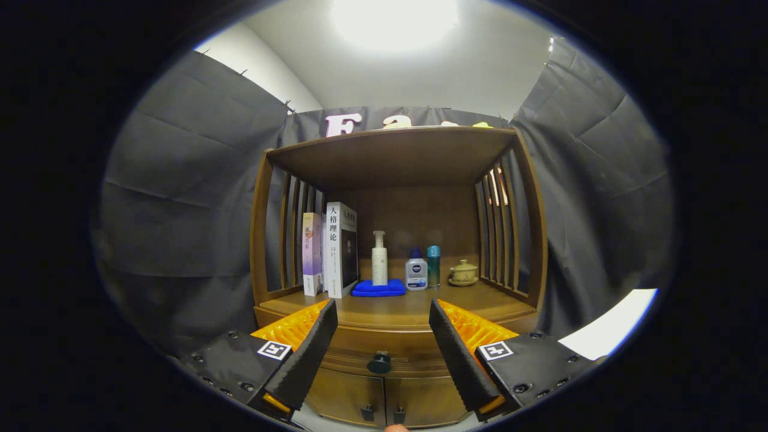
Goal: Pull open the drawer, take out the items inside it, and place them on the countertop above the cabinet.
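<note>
Drawer shut, gripper (383, 336) lined up on its knob with jaws spread wide and grasping nothing.

The drawer (384, 347) sits closed just under the bench (414, 309), its 1 dark round knob (379, 362) between and just beyond the fingers. The knob looks small, rigid and possibly slick, so I judge it the only place to pinch; the wooden drawer should slide stiffly. On the bench: 2 books (339, 249), 3 bottles (379, 258), 1 blue cloth (379, 288), 1 lidded cup (464, 272). Below: 2 cabinet doors (384, 396).
</note>
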The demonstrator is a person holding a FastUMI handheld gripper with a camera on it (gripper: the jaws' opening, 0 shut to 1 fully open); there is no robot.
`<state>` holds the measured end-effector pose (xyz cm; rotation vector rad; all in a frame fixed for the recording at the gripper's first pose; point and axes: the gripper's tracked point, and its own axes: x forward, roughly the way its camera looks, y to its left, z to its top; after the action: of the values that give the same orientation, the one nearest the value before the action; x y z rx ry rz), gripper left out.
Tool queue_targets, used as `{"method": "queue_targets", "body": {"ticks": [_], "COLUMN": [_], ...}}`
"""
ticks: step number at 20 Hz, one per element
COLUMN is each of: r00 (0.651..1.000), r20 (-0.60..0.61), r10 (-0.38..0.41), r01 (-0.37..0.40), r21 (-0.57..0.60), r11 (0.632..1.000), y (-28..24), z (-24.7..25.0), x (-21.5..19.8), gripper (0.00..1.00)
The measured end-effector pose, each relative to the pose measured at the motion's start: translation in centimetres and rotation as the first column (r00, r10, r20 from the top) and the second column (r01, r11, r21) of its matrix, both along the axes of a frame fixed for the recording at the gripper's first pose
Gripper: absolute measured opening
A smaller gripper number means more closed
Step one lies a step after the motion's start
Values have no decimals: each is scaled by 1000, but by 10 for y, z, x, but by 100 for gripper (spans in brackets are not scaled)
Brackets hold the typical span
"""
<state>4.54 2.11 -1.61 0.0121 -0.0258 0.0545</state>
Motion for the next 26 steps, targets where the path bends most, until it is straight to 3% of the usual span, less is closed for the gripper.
{"method": "queue_targets", "body": {"ticks": [7, 11, 20, 22, 26], "r00": [992, 987, 973, 968, 958], "r20": [-118, -159, -232, -252, -286], "r10": [-40, -24, -5, -8, -3], "r01": [46, 30, 3, 5, 1], "r21": [48, 34, -9, -13, -7], "r11": [998, 999, 1000, 1000, 1000], "y": [-4, 1, 12, 11, 16], "z": [-58, -93, -153, -163, -178], "x": [58, 76, 84, 89, 86], "gripper": [98, 98, 98, 95, 69]}}
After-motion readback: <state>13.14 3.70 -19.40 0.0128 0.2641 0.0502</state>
